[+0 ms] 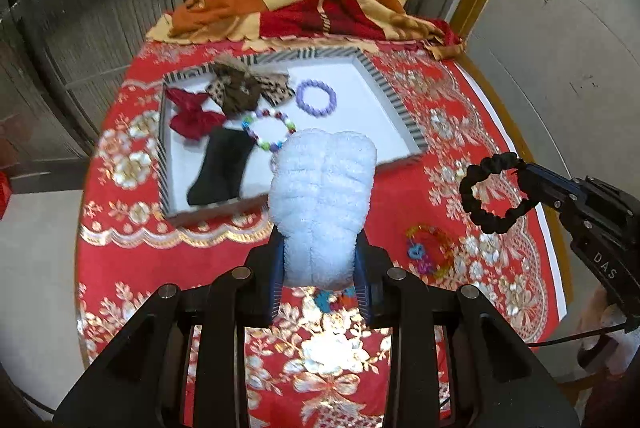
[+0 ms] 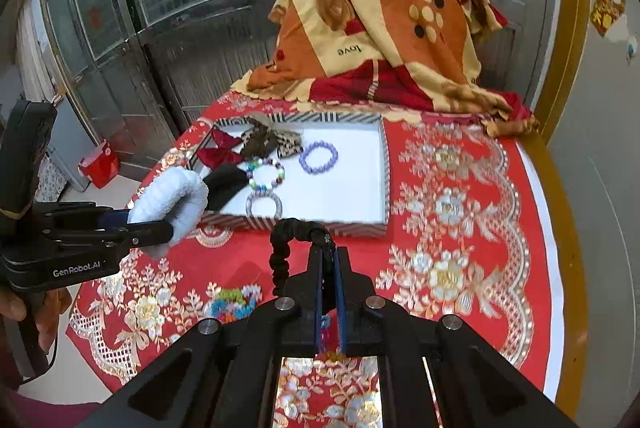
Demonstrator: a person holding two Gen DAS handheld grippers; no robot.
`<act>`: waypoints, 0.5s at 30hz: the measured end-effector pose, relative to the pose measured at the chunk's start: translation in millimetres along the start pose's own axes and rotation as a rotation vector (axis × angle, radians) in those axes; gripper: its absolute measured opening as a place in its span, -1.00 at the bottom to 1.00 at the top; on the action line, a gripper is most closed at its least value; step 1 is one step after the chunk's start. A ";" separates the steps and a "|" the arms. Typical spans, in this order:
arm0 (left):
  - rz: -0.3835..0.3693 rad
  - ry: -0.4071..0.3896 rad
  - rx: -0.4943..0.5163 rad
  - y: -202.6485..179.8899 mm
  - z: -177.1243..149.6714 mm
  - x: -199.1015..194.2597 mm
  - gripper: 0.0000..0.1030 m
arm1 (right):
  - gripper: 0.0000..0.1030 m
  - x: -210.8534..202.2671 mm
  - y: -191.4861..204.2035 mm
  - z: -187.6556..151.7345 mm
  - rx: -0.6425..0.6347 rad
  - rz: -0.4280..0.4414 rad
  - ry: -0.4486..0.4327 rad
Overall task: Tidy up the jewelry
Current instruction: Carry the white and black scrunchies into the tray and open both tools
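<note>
Red floral cloth (image 2: 460, 228) covers the surface, with a folded orange blanket (image 2: 384, 32) at its far end. Before that sits a striped-rim tray (image 2: 386, 164) holding a leopard bow (image 1: 248, 86), a red bow (image 1: 192, 114), a black item (image 1: 222, 168), a purple bead bracelet (image 1: 317, 97) and a multicoloured bead bracelet (image 1: 269, 130). Near the tray's front edge, the left hand-held gripper (image 1: 320, 268) clamps a fluffy white scrunchie (image 1: 322, 204). The right hand-held gripper (image 2: 330, 268) pinches a black scrunchie (image 2: 296, 236) above the cloth. Colourful bracelets (image 1: 428, 252) lie on the cloth between them.

Three bead bracelets (image 2: 319, 158) in one striped tray (image 2: 386, 164) — two bows (image 2: 218, 152), two scrunchies (image 2: 298, 232).
</note>
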State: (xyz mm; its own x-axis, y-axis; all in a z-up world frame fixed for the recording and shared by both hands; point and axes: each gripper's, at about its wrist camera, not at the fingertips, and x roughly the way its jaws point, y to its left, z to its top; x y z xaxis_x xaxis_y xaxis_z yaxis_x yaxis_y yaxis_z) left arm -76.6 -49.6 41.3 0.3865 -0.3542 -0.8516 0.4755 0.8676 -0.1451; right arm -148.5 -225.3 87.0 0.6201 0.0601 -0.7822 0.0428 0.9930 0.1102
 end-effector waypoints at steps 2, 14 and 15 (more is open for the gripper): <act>0.010 -0.017 -0.002 3.1 6.9 -3.0 -0.45 | -0.90 -0.5 1.0 8.9 -0.009 -0.003 -0.011; 0.037 -0.073 -0.027 18.1 56.9 -0.9 -0.45 | -0.90 11.3 2.2 61.6 -0.074 -0.014 -0.048; 0.033 -0.071 -0.039 21.0 61.8 1.8 -0.45 | -0.90 14.1 1.6 65.4 -0.076 -0.012 -0.049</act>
State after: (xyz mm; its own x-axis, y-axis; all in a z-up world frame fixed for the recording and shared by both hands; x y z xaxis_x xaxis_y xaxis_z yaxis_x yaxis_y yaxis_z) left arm -17.1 -53.6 67.9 0.4568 -0.3477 -0.8188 0.4310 0.8917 -0.1382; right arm -88.4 -229.5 116.2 0.6574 0.0450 -0.7522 -0.0082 0.9986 0.0526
